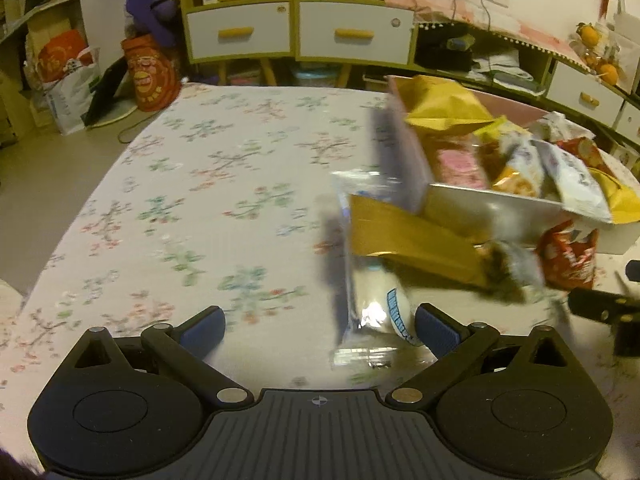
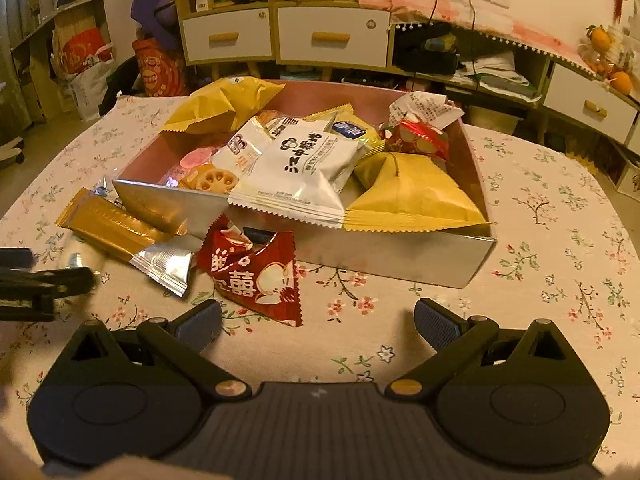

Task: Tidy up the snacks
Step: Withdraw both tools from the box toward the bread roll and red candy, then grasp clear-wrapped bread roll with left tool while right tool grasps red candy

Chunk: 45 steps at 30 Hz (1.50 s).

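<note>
A silver box (image 2: 400, 256) with a pink inside stands on the table, holding several snack packs, among them a white pack (image 2: 304, 164) and yellow bags (image 2: 408, 196). It also shows in the left wrist view (image 1: 480, 208). In front of it lie a red pack (image 2: 260, 272), a gold bar pack (image 2: 116, 228) and a clear-wrapped white snack (image 1: 372, 300). My left gripper (image 1: 320, 326) is open, its right pad beside the clear-wrapped snack. My right gripper (image 2: 318, 320) is open and empty, just short of the red pack.
A floral tablecloth (image 1: 180, 200) covers the table. White-drawer cabinets (image 2: 280, 36) and shelves with clutter stand behind. Bags (image 1: 148, 76) sit on the floor at far left. The left gripper shows at the left edge of the right wrist view (image 2: 36, 280).
</note>
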### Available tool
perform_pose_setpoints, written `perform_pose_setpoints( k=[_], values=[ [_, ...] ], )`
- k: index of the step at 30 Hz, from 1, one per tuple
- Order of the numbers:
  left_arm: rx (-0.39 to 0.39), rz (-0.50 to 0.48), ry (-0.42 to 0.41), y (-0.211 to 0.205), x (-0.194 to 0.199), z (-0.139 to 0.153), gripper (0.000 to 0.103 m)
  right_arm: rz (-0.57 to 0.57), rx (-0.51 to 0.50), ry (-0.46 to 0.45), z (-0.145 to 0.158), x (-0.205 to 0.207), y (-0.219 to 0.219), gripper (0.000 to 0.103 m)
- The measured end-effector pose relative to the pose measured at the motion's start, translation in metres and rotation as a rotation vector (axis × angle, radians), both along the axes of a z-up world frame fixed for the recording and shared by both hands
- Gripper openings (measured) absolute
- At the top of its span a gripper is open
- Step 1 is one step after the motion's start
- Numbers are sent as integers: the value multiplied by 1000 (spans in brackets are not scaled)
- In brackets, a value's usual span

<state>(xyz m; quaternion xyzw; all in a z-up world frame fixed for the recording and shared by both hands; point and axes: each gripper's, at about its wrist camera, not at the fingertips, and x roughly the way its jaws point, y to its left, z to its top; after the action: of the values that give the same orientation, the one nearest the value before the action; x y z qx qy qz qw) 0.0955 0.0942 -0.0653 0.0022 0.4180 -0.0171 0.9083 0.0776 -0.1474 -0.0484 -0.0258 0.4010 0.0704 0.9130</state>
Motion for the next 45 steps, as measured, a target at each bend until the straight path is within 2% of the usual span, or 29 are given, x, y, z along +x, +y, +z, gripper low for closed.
perform_pose_setpoints(
  k=[8,11,16,21,24,27,33,35,36,38,40,45],
  values=[
    [-9,-85,-47,20,-5,-2,101,-2,-7,4,-4,4,11,103],
    [-11,-113,-46,15,-2,-4,101,-20,-8,-2,-6,6,16,103],
    [31,-157,-58,-1,0,-7,100,-60,4,-18,-6,11,18,100],
    [20,-141,-62,-6,6,-7,98,-81,14,-24,-5,14,19,97],
    [7,-124,-65,-6,8,-7,92,-72,9,-30,-4,15,23,91],
    [5,-121,-73,-7,7,-5,80,-51,0,-35,-2,15,26,84],
    [1,-124,-75,-5,7,-1,50,-20,-6,-41,-1,13,28,70],
    [-5,-116,-66,-4,8,1,41,-14,-9,-42,1,13,30,61],
    [-10,-111,-60,-3,8,2,40,-12,-8,-42,2,13,30,59],
    [-18,-103,-52,-2,9,3,35,-12,-4,-41,3,13,30,46],
    [-22,-101,-48,-1,9,4,34,-7,11,-36,4,14,29,39],
    [-19,-104,-43,2,5,8,27,6,54,-16,7,14,27,36]
  ],
)
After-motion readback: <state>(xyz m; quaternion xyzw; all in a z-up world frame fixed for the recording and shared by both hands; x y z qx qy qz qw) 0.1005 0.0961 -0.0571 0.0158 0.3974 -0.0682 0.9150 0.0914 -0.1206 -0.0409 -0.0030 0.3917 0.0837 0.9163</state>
